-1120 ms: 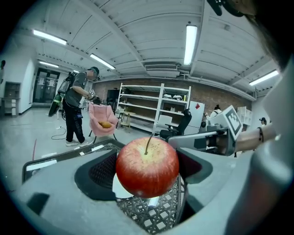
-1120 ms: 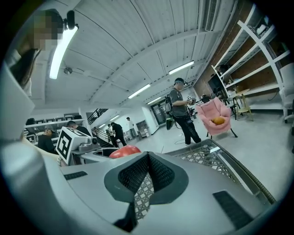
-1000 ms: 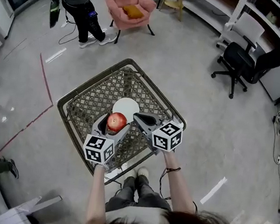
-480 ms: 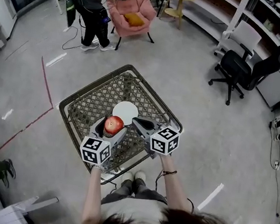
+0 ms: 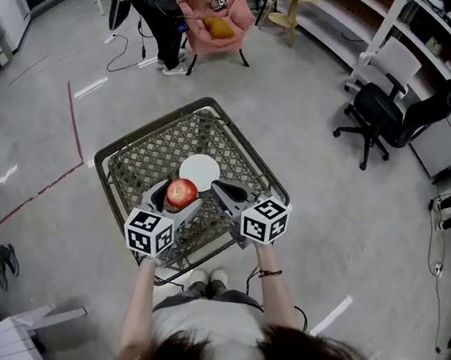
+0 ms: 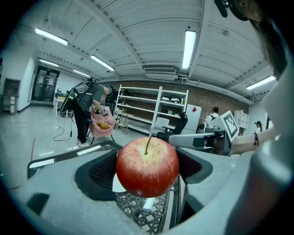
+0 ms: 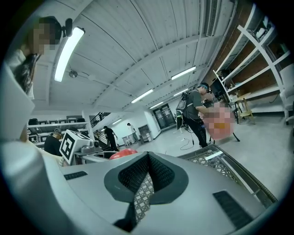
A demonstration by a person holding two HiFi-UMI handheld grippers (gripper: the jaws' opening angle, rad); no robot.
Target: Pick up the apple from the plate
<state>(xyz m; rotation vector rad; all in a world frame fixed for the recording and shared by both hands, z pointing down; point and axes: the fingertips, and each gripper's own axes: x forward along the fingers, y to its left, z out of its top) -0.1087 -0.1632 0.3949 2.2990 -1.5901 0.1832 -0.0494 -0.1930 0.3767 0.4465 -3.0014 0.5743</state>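
notes left gripper [image 5: 176, 199] clamped on red apple [image 5: 181, 193], stem up, jaws pressing both sides. places red apple above wire cart basket [image 5: 141, 169], off the white plate [image 5: 200, 166] and just beside its near edge. finds right gripper [image 5: 218, 187] alongside, right of the fruit, jaws together with nothing between them. logs black office chair [image 5: 385, 109] far right on the floor, well apart from the cart.

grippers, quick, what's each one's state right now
Left gripper: closed on the round red apple.
Right gripper: closed, holding nothing.
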